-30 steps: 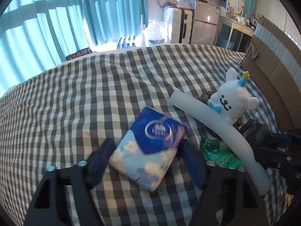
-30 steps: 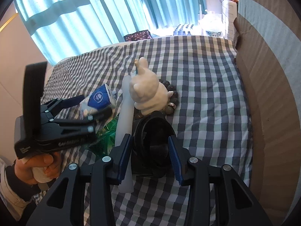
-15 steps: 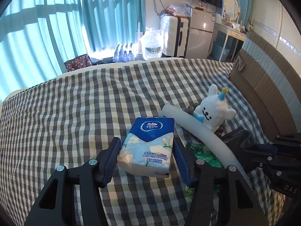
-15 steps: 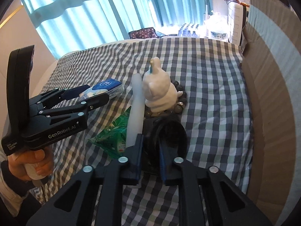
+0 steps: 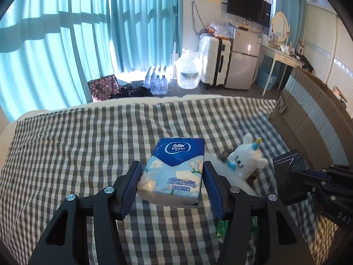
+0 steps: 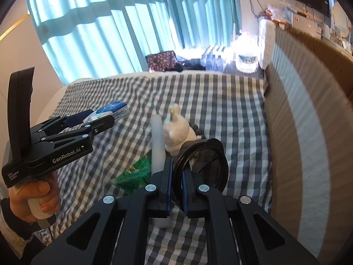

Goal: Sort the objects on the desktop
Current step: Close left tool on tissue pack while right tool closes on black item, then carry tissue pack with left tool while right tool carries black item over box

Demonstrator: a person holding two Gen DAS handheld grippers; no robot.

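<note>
— What do I have, largest first?

— One grey-and-white checked bedsheet (image 5: 72,145), one brown cardboard box (image 6: 308,132) right of my right gripper (image 6: 175,187), one long white foam tube (image 6: 157,141) ahead of it, one white plush rabbit (image 5: 245,159).

— And in the jaws?

— My left gripper (image 5: 172,183) pinches one blue-and-white tissue pack (image 5: 174,172), clear of the sheet. The right is pressed tight on one black round lidded container (image 6: 203,167), also lifted. One green wrapper (image 6: 134,174) lies below.

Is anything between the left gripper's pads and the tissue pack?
Nothing visible. The left gripper has both pads directly on the sides of the tissue pack, which is lifted above the checked cloth.
</note>
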